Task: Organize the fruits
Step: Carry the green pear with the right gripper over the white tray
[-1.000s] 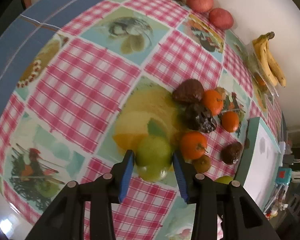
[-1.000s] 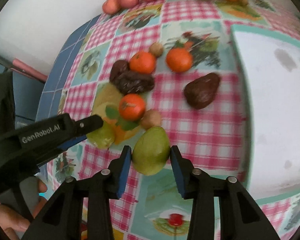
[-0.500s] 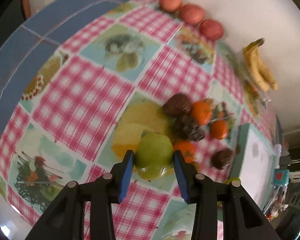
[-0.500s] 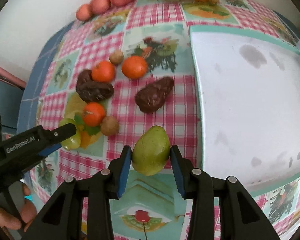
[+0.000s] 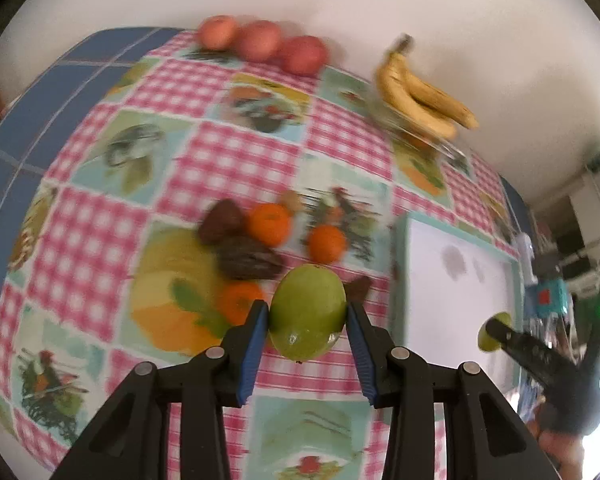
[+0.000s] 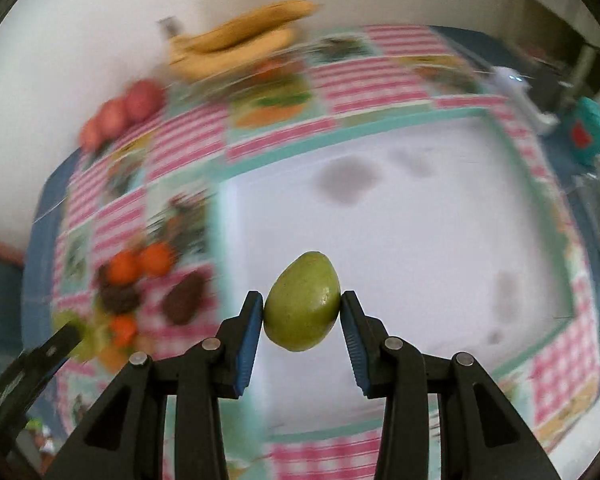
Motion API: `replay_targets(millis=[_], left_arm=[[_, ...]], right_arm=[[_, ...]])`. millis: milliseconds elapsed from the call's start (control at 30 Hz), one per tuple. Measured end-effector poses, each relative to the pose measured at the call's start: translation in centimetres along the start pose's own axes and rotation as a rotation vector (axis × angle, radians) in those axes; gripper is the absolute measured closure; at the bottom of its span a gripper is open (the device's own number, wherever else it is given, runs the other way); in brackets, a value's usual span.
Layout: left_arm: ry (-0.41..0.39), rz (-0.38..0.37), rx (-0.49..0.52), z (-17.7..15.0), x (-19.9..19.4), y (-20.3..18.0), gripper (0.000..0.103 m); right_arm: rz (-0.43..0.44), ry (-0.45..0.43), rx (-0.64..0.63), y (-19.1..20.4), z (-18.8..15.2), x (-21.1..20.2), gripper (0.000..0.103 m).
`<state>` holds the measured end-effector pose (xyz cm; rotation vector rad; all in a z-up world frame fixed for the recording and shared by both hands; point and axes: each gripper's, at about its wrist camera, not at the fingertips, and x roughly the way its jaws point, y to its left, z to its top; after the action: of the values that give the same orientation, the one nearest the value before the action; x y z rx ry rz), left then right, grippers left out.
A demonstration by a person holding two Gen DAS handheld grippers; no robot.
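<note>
Three apples (image 5: 260, 42) upper left, one banana bunch (image 5: 420, 98) upper right, three oranges (image 5: 269, 224) centre, two green fruits (image 5: 307, 312), one tray (image 5: 456, 280).

I see a table under a pink-checked, fruit-printed oilcloth (image 5: 236, 164). On it lie three reddish round fruits (image 5: 260, 42) by the wall, a yellow banana bunch (image 5: 418, 96) on what looks like a clear container, three orange mandarins (image 5: 269, 224), dark brown wrinkled fruits (image 5: 246, 258), and a white teal-rimmed tray (image 6: 400, 216).
</note>
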<state>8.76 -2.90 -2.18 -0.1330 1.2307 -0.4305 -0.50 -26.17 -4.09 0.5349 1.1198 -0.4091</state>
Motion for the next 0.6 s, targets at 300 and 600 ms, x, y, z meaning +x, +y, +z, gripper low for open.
replay_targets(millis=[300,600], left_arm=[[0.021,-0.065,0.202,-0.1,2.8,-9.0,0.061],[0.045,-0.066,0.358,-1.0,7.6,-14.7,0.060]], right_arm=[[-0.121,-0.052,0.216,-9.7,2.1,-1.3,0.062],[-0.100,-0.091,0.256,-12.8,3.2,0.1,0.061]])
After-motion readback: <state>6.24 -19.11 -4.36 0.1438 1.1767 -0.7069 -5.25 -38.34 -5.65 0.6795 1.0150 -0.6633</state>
